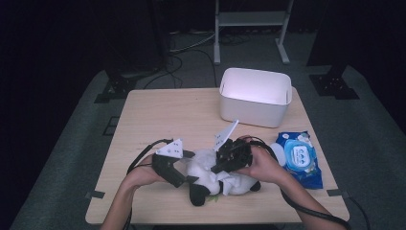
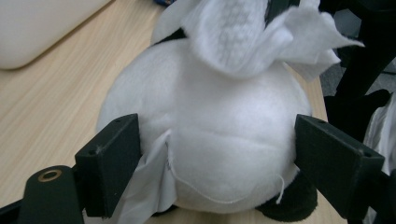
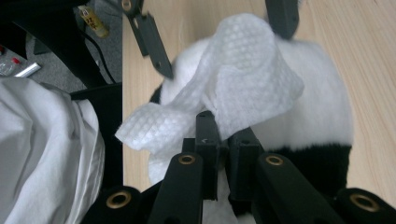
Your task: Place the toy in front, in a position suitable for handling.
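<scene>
A black and white plush toy (image 1: 210, 176) lies on the wooden table (image 1: 163, 115) near its front edge. My left gripper (image 1: 189, 167) comes in from the left, its jaws pressed against both sides of the toy's round white body (image 2: 210, 102). My right gripper (image 1: 221, 163) is over the toy from the right and is shut on a white textured wipe (image 3: 247, 79). The wipe is draped on top of the plush body (image 3: 317, 107). In the left gripper view the wipe (image 2: 243, 42) is bunched above the toy. A fabric tag (image 2: 149, 182) sticks out by the left jaw.
A white plastic bin (image 1: 253, 103) stands at the back right of the table. A blue pack of wet wipes (image 1: 299, 158) lies near the right edge, just beyond my right hand. The left and middle of the table top are bare wood.
</scene>
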